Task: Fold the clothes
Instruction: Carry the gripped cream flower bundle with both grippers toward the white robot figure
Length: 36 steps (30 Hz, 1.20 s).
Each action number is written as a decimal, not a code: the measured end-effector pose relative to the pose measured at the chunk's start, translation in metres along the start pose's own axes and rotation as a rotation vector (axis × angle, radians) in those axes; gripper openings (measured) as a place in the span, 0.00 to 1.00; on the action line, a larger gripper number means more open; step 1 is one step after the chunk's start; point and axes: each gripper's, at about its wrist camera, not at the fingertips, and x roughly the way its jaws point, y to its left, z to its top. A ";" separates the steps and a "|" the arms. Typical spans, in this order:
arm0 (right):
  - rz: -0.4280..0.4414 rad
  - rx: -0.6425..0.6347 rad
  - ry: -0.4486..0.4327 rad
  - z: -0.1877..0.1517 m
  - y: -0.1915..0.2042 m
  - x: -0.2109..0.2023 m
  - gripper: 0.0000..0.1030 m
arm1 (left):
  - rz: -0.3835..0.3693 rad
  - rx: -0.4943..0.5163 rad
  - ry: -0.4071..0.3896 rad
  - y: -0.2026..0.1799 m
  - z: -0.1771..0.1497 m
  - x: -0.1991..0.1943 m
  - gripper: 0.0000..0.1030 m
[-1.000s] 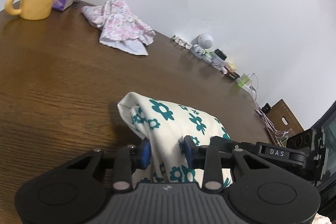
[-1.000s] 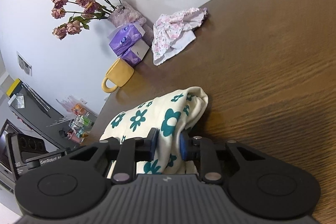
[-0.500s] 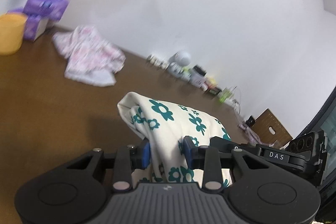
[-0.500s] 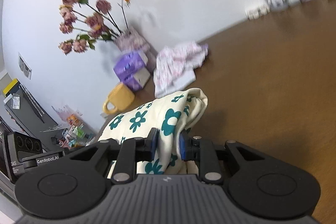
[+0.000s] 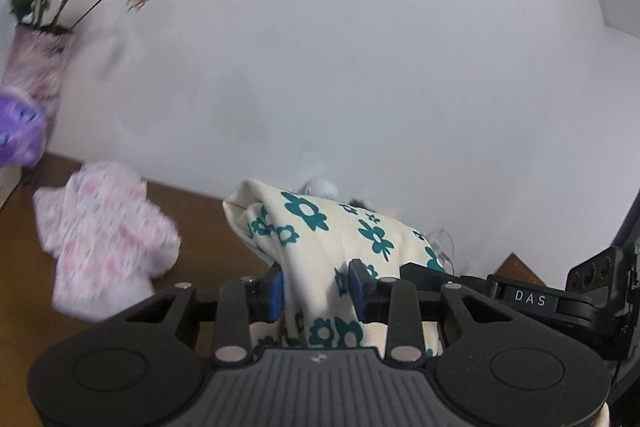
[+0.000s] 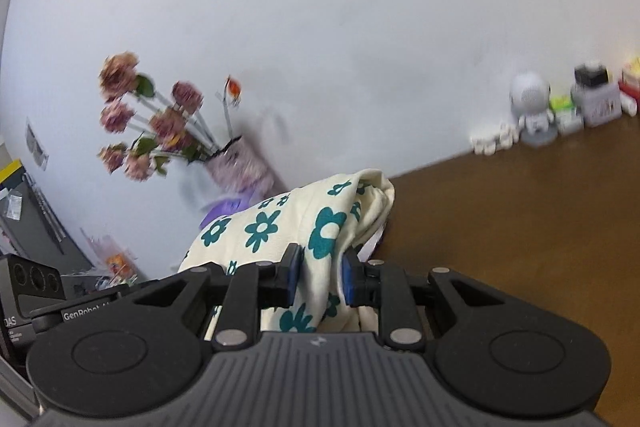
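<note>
A cream garment with teal flowers [image 5: 320, 239] is pinched between the blue pads of my left gripper [image 5: 316, 291], which is shut on it. The same cream garment [image 6: 288, 227] is also clamped in my right gripper [image 6: 318, 275], shut on another part of it. The cloth bunches up in front of both cameras and hangs above the brown table [image 6: 520, 227]. A second garment, white with a pink floral print [image 5: 104, 231], lies crumpled on the table at the left. In the left wrist view the other gripper's body [image 5: 532, 299] shows at the right.
A vase of dried pink flowers [image 6: 240, 163] stands by the white wall, with purple tissue packs [image 5: 16, 135] beside it. A small white robot figure [image 6: 530, 107] and little boxes [image 6: 596, 99] line the table's far edge.
Both grippers have tilted upward with the teal-flowered garment still held; the table has dropped low in both views and the wall fills most of them. The yellow mug has left the views.
</note>
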 end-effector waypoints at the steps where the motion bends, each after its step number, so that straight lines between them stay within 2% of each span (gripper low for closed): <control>1: -0.004 -0.002 -0.006 0.010 -0.003 0.005 0.20 | 0.000 -0.002 -0.007 0.000 0.007 0.010 0.30; 8: -0.063 -0.013 -0.016 0.069 -0.036 0.057 0.20 | 0.008 -0.036 -0.026 0.013 0.041 0.101 0.30; 14: -0.133 0.007 0.013 0.093 -0.088 0.128 0.20 | 0.047 -0.071 0.008 0.046 0.046 0.193 0.30; 16: -0.146 0.022 0.026 0.092 -0.108 0.155 0.20 | 0.062 -0.086 0.030 0.059 0.042 0.221 0.30; 20: -0.197 -0.028 0.045 0.077 -0.138 0.205 0.20 | 0.093 -0.120 0.067 0.087 0.024 0.261 0.30; 24: -0.216 0.015 0.082 0.062 -0.172 0.244 0.20 | 0.116 -0.150 0.096 0.115 0.005 0.294 0.30; 31: -0.229 0.047 0.108 0.047 -0.208 0.279 0.20 | 0.146 -0.176 0.127 0.133 -0.010 0.323 0.30; 36: -0.211 0.081 0.109 0.038 -0.224 0.285 0.20 | 0.132 -0.208 0.127 0.147 -0.014 0.327 0.32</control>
